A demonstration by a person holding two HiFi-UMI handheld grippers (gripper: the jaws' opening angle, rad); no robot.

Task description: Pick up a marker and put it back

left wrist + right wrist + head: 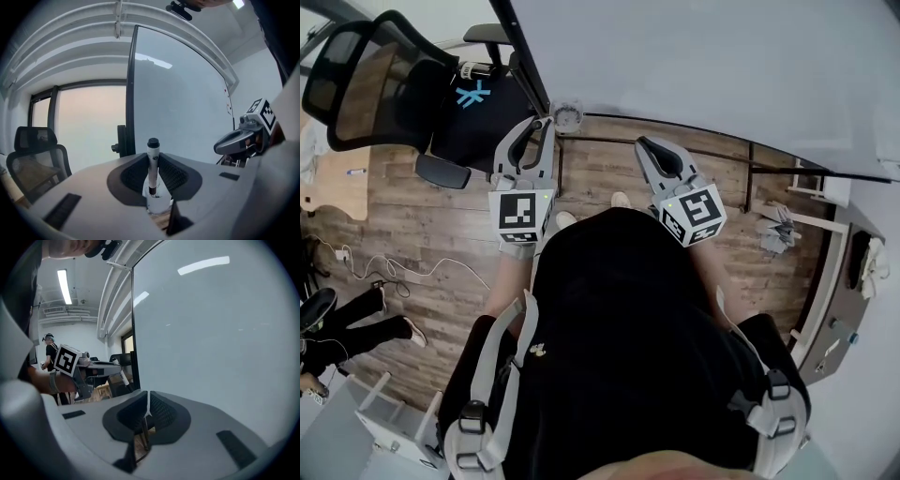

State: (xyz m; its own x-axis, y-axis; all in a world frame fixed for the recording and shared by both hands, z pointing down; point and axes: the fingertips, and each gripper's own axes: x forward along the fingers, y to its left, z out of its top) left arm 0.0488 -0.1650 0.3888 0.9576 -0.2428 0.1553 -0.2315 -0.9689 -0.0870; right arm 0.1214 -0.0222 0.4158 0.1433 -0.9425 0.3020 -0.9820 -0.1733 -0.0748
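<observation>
Whiteboard [694, 66] at 12 o'clock: left gripper [536, 127] clamps marker [153, 164] upright over cup [159, 202], so pickup appears done, return pending; right gripper [649, 147] has jaws together, empty.

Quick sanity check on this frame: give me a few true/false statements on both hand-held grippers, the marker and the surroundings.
1. The left hand-held gripper has a marker between its jaws. True.
2. The right hand-held gripper also holds a marker. False: its jaws are together with nothing between them.
3. The marker's cap is red. False: it is black.
4. A black office chair stands on the person's left, near the whiteboard. True.
</observation>
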